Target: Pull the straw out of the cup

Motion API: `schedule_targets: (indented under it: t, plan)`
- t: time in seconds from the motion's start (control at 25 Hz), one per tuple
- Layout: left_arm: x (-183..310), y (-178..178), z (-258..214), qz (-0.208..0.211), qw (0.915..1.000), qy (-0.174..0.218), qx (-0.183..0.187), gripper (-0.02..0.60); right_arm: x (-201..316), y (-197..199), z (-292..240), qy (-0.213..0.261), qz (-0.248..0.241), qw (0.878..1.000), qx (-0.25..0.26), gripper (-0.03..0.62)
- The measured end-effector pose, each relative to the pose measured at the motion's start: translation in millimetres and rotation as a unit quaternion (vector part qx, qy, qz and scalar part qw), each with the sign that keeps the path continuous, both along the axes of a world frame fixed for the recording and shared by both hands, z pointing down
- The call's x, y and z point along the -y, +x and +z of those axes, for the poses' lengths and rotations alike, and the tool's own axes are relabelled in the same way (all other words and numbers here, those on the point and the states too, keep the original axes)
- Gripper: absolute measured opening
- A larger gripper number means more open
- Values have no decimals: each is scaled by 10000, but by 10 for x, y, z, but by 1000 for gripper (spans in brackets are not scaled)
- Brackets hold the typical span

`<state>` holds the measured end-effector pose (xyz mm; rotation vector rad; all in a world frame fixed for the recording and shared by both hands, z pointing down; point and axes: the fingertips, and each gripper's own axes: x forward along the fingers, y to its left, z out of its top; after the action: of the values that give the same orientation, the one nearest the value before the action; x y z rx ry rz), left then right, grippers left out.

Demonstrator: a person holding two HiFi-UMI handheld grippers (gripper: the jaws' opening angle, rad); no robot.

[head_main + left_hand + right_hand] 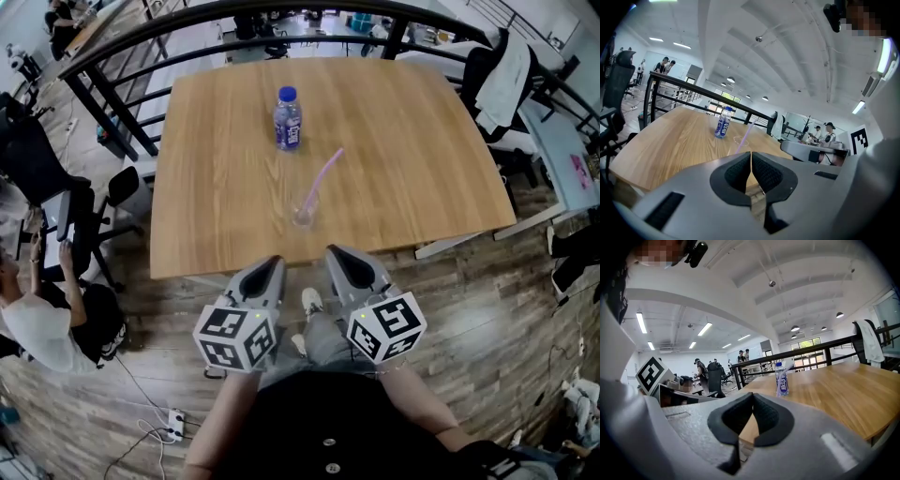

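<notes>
A pink straw (324, 174) leans in a clear cup (304, 214) on the wooden bench (206, 206), a water bottle (287, 119) behind it. Left gripper (273, 262) and right gripper (334, 251) hang at its near edge, short of the cup, fingers together on nothing

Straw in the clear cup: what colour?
Pale pink-lilac. The thin plastic straw shows best in the head view.
</notes>
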<state>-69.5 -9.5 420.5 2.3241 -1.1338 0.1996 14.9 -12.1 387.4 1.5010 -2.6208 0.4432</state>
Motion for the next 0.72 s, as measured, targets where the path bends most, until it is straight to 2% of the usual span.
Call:
schedule_targets:
  t: [0.64,0.72]
  plan:
    - [818,119,161,-487,9985,-232,-49,21,1038,257,191,-216,-382,9990,-3,2]
    - [879,110,207,-554,9980,-294,-57,21,1137,263,234,-291,-427,9987,9,100]
